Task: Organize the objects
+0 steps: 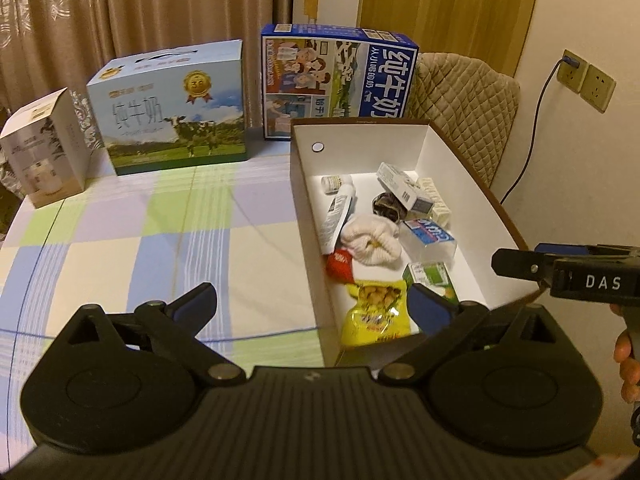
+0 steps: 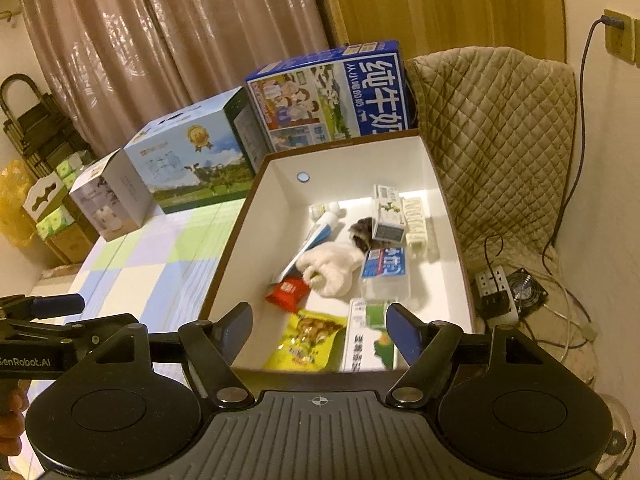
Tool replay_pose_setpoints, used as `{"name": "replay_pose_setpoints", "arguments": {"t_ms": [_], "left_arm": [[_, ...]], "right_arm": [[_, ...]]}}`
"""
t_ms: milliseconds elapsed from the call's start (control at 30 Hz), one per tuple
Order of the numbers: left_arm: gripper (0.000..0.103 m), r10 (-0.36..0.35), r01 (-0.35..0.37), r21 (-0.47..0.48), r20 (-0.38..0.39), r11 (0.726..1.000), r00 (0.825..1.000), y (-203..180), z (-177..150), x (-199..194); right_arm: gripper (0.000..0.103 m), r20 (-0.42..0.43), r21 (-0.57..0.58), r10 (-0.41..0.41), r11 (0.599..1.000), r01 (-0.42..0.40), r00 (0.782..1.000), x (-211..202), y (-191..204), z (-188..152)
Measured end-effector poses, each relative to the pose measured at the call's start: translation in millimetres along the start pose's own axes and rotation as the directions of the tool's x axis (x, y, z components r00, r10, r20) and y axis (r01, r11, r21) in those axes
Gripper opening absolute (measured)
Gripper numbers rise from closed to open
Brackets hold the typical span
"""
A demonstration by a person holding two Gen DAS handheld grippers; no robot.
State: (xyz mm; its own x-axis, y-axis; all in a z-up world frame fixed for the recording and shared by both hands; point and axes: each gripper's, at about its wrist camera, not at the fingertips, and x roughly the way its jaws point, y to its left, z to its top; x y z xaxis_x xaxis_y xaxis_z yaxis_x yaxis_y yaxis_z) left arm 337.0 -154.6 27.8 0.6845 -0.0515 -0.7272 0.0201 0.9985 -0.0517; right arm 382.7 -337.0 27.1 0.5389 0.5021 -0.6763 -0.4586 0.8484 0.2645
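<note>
Fingers are spreading wide on the left gripper [image 1: 312,304], nothing between them, and it is hovering over the near edge of the table [image 1: 120,240] right where the checked cloth meets the storage box [image 1: 304,200]. Left wrist view first: the box is sitting at the table's right side, brown outside and white inside, and it is carrying the whole haul. A yellow snack packet [image 1: 374,314] is lying at the box's near end, a red sachet [image 1: 339,265] just beyond it, and a cream knitted bundle [image 1: 372,242] is resting mid-floor against a toothpaste tube [image 1: 338,214]. A green carton [image 1: 430,276] is sitting by the near right wall. The right gripper [image 1: 516,264] is poking in from the right (only its side is showing here). Along the far edge, a light blue milk carton [image 1: 172,108], a dark blue milk carton [image 1: 340,80] and a small white box [image 1: 44,148] are standing upright.

Over to the right wrist view: the right gripper [image 2: 320,330] is holding its fingers apart too, empty, hanging above the box's near wall [image 2: 240,364]. The yellow packet [image 2: 308,340] and green carton [image 2: 368,336] are lying directly beneath, and a clear blue-labelled case [image 2: 384,276] is sitting beside the knitted bundle [image 2: 332,268]. A quilted chair cover [image 2: 496,140] is standing behind the box.
</note>
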Motion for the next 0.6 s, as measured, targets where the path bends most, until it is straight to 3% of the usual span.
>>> {"name": "replay_pose_setpoints", "arguments": {"t_ms": [600], "left_arm": [[0.102,0.045,-0.045,-0.013,-0.018,0.999,0.999,54,-69,-73]], "right_arm": [[0.072,-0.049,-0.030,-0.015,0.999,0.014,0.999,-44,75,-74]]}}
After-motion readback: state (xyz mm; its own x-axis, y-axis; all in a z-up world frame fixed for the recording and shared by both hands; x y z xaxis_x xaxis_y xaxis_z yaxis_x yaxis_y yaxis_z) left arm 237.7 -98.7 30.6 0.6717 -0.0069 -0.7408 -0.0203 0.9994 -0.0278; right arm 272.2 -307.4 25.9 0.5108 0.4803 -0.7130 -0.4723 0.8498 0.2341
